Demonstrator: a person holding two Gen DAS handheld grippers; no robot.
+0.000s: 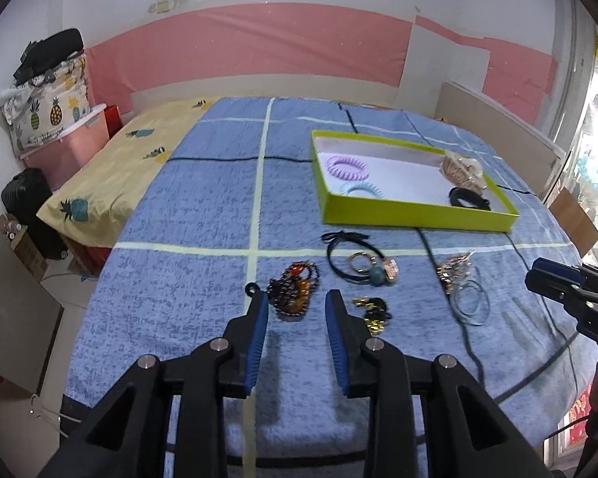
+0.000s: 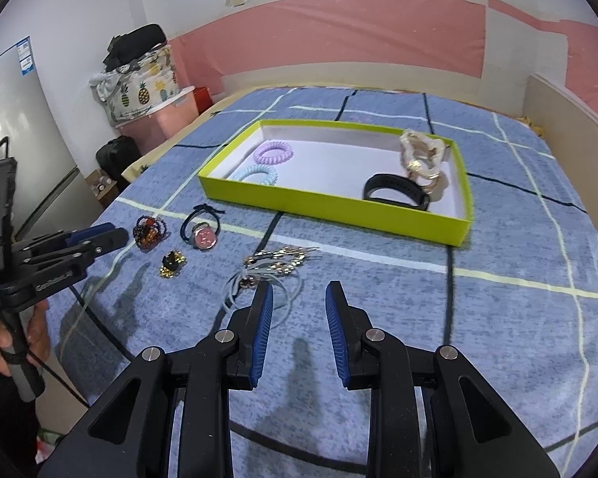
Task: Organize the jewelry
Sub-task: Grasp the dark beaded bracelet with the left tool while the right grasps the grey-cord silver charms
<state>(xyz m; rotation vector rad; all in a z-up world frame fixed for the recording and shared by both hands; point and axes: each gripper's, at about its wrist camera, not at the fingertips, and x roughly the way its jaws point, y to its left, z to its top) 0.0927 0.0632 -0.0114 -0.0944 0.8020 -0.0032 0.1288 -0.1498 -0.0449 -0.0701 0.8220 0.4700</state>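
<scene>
Jewelry lies loose on the blue checked bedspread (image 1: 179,207), in front of the shallow lime-green cardboard tray (image 1: 414,215). Left wrist view: left gripper (image 1: 295,300) jaws apart, empty, just above the cloth, with the dark brown-and-amber beaded bracelet (image 1: 295,292) lying between the blue pads (image 1: 259,326). Judged light, lumpy and limp on its cord; beads could roll out of a shallow pinch, so take it across the bunched middle. Black-and-gold charm cluster (image 1: 372,312) sits just right of the right pad; black elastic hair tie with teal bead and pink charm (image 1: 362,265) lies beyond. Tray already holds a lilac coil hair tie (image 1: 347,167) and a pale blue one (image 1: 360,190). Right wrist view: right gripper (image 2: 299,298) also apart and empty, its left pad over the grey cord loops with gold chain pieces (image 2: 267,275). Thin, slack, tangle-prone; best gathered at the metal bunch. A black band (image 2: 394,191) lies in the tray's near right corner.
</scene>
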